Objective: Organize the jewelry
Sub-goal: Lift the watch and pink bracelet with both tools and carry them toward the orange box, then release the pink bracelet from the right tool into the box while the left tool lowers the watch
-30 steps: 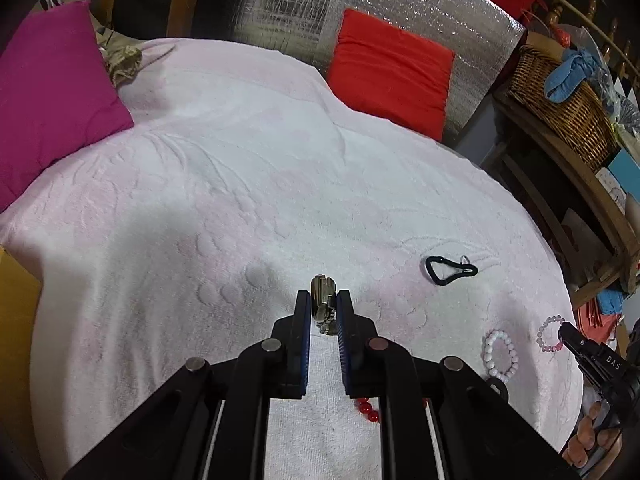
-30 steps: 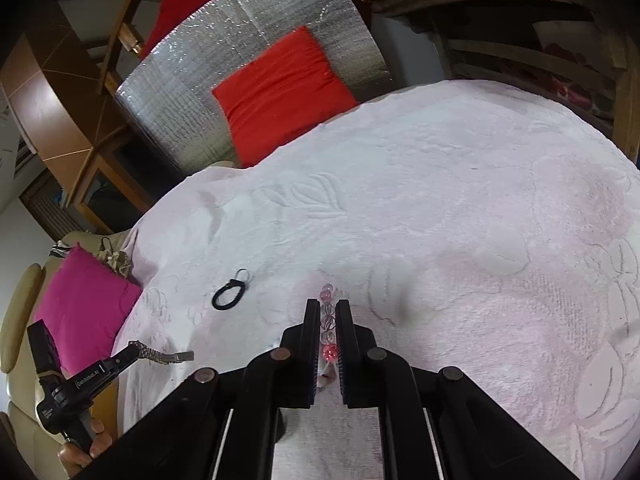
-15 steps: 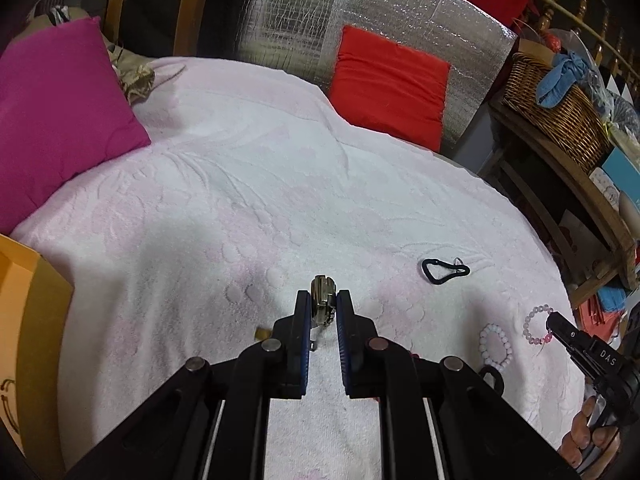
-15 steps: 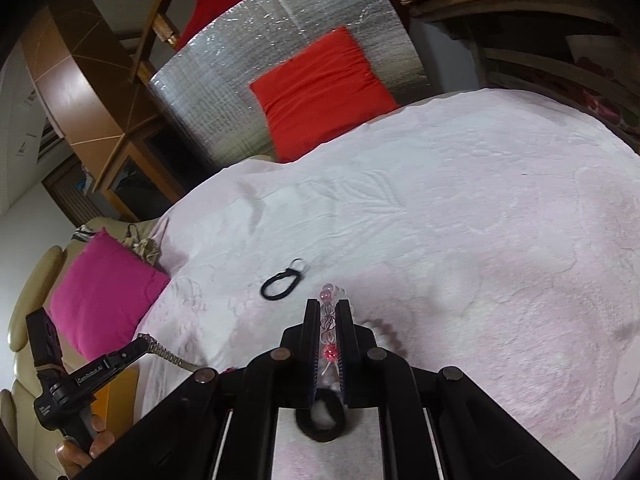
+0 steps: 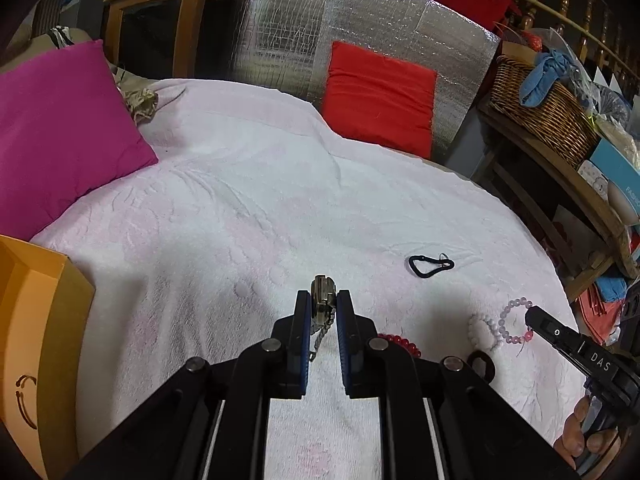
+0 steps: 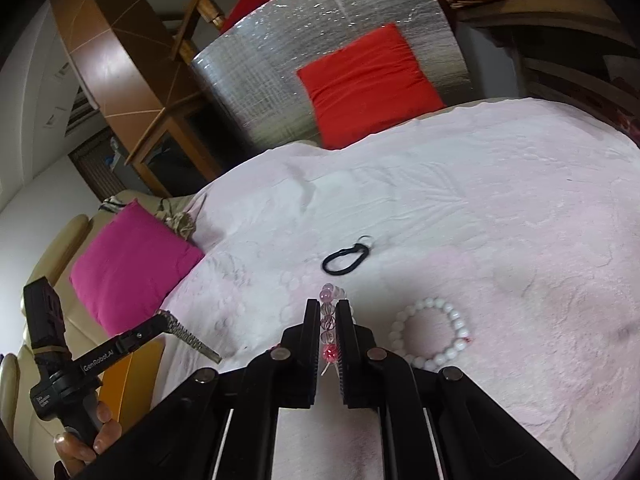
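My left gripper (image 5: pixel 323 300) is shut on a metal link watch band (image 5: pixel 322 305), held above the pink-white bedspread (image 5: pixel 248 216); the band hangs from it in the right wrist view (image 6: pixel 188 336). My right gripper (image 6: pixel 329 310) is shut on a pink bead bracelet (image 6: pixel 329 312), also lifted; it shows in the left wrist view (image 5: pixel 514 320). A white bead bracelet (image 6: pixel 432 334), a red bead bracelet (image 5: pixel 400 343) and a black carabiner (image 5: pixel 430 266) lie on the bedspread. An orange box (image 5: pixel 36 320) stands at the left edge.
A magenta cushion (image 5: pixel 60 128) lies at the far left and a red cushion (image 5: pixel 378 96) leans on a silver foil panel (image 5: pixel 360 20) at the back. A wicker basket (image 5: pixel 540 108) sits on a wooden shelf to the right. A small dark ring (image 5: pixel 482 362) lies near the white bracelet.
Both grippers have risen and pulled back with their jewelry. The orange box has come further into the left wrist view. The white bracelet now shows on the bed in the right wrist view.
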Motion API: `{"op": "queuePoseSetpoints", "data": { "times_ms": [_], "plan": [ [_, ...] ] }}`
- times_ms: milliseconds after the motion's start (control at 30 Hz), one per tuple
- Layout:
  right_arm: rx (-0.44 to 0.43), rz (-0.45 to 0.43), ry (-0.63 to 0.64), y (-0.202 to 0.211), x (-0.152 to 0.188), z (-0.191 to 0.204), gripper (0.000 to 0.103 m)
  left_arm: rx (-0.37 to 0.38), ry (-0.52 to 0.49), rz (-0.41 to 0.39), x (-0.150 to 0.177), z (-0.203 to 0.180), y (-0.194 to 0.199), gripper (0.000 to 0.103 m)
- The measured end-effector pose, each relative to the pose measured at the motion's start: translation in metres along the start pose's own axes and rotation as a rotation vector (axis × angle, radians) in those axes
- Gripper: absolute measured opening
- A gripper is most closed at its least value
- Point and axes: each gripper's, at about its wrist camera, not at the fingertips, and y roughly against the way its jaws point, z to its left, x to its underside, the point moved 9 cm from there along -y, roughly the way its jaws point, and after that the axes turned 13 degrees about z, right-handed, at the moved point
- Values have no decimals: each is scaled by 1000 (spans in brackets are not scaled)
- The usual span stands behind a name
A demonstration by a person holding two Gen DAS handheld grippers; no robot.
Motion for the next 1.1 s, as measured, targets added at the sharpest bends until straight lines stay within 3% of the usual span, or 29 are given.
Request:
{"op": "queuePoseSetpoints", "data": {
  "times_ms": [633, 833, 1100],
  "plan": [
    [-52, 30, 85, -19, 22, 60, 9, -109, 21, -87, 21, 30, 51, 13],
    [-97, 64, 116, -33, 37, 94, 9, -125, 39, -119, 34, 47, 96, 13],
    [-167, 127, 193, -46, 62, 171, 9, -189, 149, -178, 50, 112, 180, 13]
  ]
}}
